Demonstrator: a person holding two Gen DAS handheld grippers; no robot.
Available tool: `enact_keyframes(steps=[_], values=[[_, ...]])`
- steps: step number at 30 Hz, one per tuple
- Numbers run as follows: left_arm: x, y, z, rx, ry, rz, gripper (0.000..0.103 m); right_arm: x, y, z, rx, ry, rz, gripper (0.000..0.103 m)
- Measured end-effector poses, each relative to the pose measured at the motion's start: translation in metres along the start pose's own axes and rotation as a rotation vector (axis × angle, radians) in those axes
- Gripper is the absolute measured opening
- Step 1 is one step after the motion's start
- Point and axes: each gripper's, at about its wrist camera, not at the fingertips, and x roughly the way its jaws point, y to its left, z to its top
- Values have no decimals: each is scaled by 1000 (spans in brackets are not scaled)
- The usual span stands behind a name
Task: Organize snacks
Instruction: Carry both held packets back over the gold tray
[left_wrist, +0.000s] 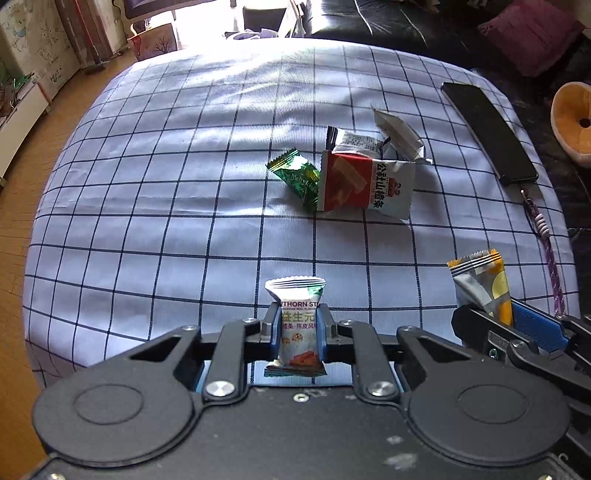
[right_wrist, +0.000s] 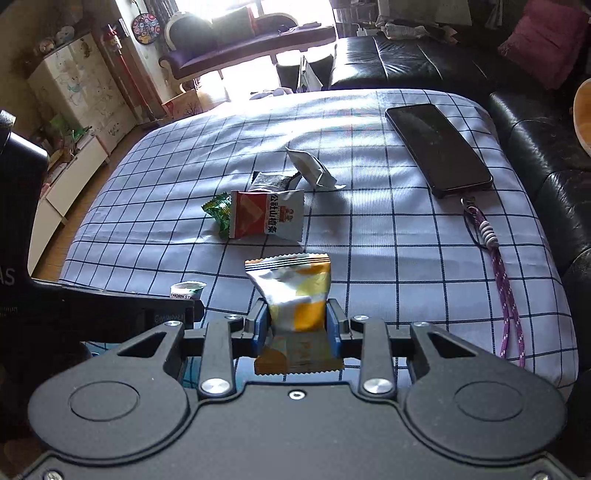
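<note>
My left gripper (left_wrist: 298, 317) is shut on a small white hawthorn-stick packet (left_wrist: 297, 325) that stands upright between its blue pads, above the checked cloth. The right gripper (right_wrist: 297, 317) is shut on a crumpled yellow-and-silver packet (right_wrist: 295, 291); this packet (left_wrist: 484, 288) also shows at the lower right of the left wrist view. Further out on the cloth lies a small pile: a green candy wrapper (left_wrist: 297, 177), a red-and-white hawthorn pack (left_wrist: 364, 182), a small dark-ended packet (left_wrist: 354, 142) and a silver wrapper (left_wrist: 397, 134). The same red-and-white pack (right_wrist: 267, 218) sits mid-table in the right wrist view.
A white tablecloth with dark grid lines (left_wrist: 166, 206) covers the table. A black phone (right_wrist: 437, 147) with a purple lanyard (right_wrist: 498, 273) lies at the right side. A black leather sofa (right_wrist: 535, 122) borders the right and far edges; wooden floor (left_wrist: 22, 206) lies to the left.
</note>
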Motion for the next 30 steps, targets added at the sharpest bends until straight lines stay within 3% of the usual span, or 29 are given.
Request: enact_keyframes(steps=[10, 17, 22, 30], values=[[-90, 14, -37, 72, -104, -85, 18, -61, 23, -16, -18, -94, 57, 41], [-119, 32, -82, 106, -89, -128, 18, -94, 33, -40, -8, -122, 101, 42], [-121, 49, -111, 87, -50, -145, 18, -100, 39, -61, -27, -96, 94, 42], [-113, 68, -140, 25, -9, -151, 18, -92, 36, -99, -23, 15, 89, 42]])
